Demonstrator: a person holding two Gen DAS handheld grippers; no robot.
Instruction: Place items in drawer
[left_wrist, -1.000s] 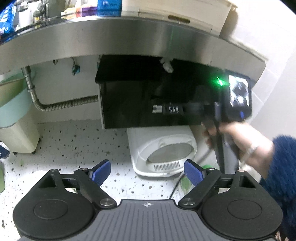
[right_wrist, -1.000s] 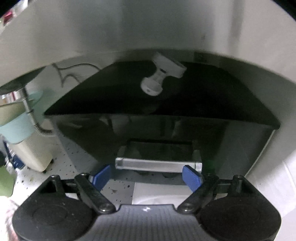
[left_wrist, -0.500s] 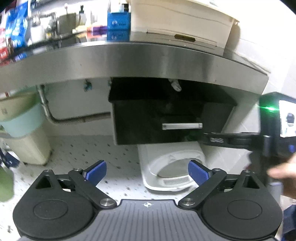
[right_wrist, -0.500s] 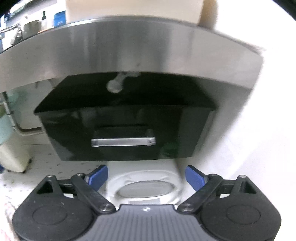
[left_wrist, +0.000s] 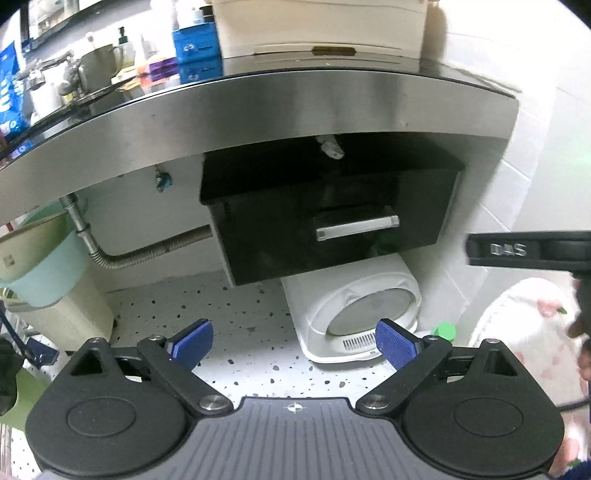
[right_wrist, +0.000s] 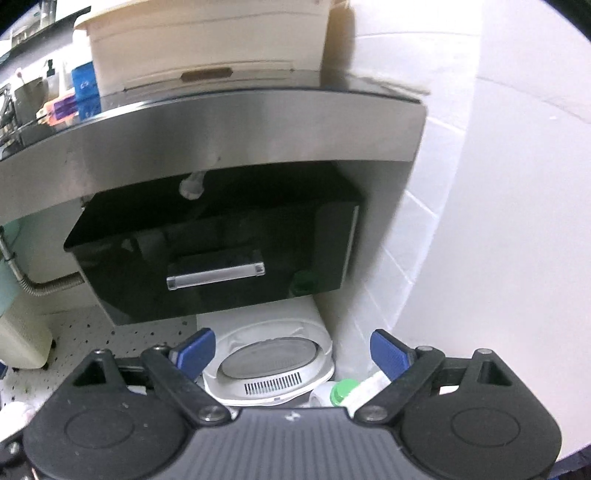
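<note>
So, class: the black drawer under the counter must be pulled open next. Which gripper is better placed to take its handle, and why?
Probably the right gripper: open, empty, and the drawer handle sits closer and nearer its centreline. The left gripper, also open, sees the handle farther off, to the right.

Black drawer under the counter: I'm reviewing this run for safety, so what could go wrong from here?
The drawer looks shut, and both grippers, left and right, are open and empty, so nothing is stowed yet. The steel counter edge overhangs the handle; a high reach may strike it. The white appliance below crowds low approaches.
</note>
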